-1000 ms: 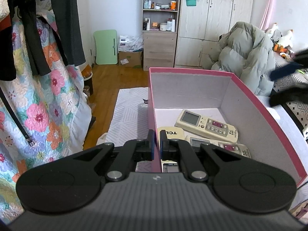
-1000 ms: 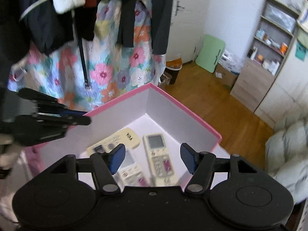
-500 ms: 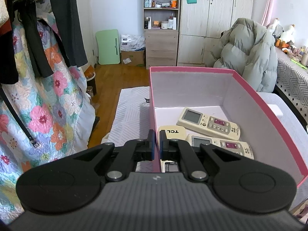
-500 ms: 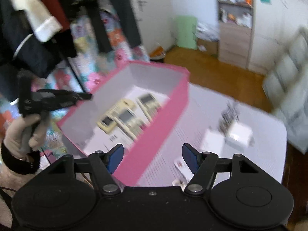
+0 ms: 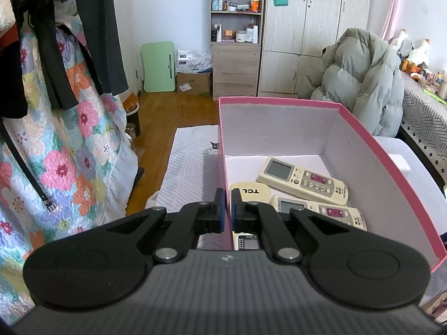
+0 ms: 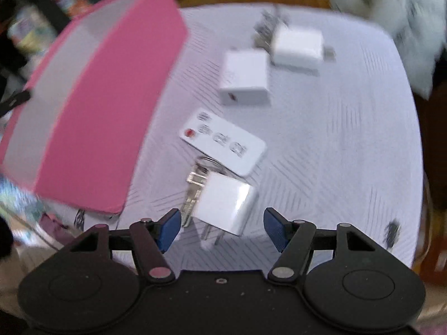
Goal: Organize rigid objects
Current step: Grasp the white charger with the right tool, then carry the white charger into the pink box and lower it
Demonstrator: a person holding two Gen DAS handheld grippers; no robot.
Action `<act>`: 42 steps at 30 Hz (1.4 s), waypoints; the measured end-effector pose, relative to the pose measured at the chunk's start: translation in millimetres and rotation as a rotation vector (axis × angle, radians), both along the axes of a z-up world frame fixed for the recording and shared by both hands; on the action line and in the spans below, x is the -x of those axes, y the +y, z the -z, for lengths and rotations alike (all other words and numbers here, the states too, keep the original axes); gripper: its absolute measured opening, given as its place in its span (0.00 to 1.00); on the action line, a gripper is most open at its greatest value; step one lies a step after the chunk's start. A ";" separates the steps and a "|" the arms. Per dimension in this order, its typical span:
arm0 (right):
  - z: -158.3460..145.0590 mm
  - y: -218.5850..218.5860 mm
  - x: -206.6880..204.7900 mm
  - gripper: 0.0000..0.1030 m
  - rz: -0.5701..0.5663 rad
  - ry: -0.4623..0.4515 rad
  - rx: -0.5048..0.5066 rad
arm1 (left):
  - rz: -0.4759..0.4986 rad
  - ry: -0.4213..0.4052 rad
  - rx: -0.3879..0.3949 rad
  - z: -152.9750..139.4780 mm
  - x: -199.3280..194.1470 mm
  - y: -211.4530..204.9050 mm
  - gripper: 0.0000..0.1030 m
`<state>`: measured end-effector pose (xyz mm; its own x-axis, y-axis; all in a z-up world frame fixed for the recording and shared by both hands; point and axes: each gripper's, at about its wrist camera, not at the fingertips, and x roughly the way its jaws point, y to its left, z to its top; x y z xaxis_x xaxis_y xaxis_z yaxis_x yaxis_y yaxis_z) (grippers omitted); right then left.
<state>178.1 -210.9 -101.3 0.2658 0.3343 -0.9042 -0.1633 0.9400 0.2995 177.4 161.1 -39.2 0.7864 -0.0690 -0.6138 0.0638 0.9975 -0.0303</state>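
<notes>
So in the pink box [image 5: 391, 167] we've got three air-conditioner remotes lying flat on its floor: one with a grey screen [image 5: 301, 180] toward the far wall, a second [image 5: 321, 212] just beside it, and a cream TCL remote [image 5: 250, 194] by the left wall. Our left gripper [image 5: 226, 212] has its fingers clamped together on the box's left wall, one inside and one outside.

Out on the striped white table [image 6: 349, 139], right of the box, there's more stuff waiting. A white plug adapter [image 6: 226, 205] sits on a key [image 6: 192, 192], just ahead of our right gripper [image 6: 220, 229], whose fingers are apart with nothing gripped. Beyond that is a slim white remote [image 6: 223, 142], then two more white adapters [image 6: 244, 78] [image 6: 297, 46] side by side. This view's pretty blurry.
</notes>
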 end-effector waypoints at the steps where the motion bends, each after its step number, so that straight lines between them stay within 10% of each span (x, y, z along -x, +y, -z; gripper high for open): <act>1: -0.2 2.9 0.3 0.68 -0.010 -0.009 0.001 | 0.001 -0.001 0.005 0.3 0.3 0.8 0.03; 8: -5.4 30.3 11.7 0.51 -0.123 -0.177 0.239 | -0.001 -0.002 0.009 1.0 1.3 2.4 0.03; 22: -0.6 18.1 5.1 0.52 -0.084 -0.255 0.233 | -0.002 0.001 0.009 -1.7 0.5 -0.6 0.03; 35: -64.0 20.3 8.7 0.52 -0.094 -0.377 0.121 | 0.000 0.002 0.010 -1.5 0.6 -1.9 0.03; 42: -146.4 92.5 6.1 0.52 -0.445 -0.469 0.282 | -0.004 0.004 0.033 -2.6 -0.7 2.1 0.03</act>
<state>172.0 -118.4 45.2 0.5415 0.2718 -0.7955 -0.6023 0.7856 -0.1416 178.1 163.2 -36.6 0.7846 -0.0861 -0.6140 0.0597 0.9962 -0.0634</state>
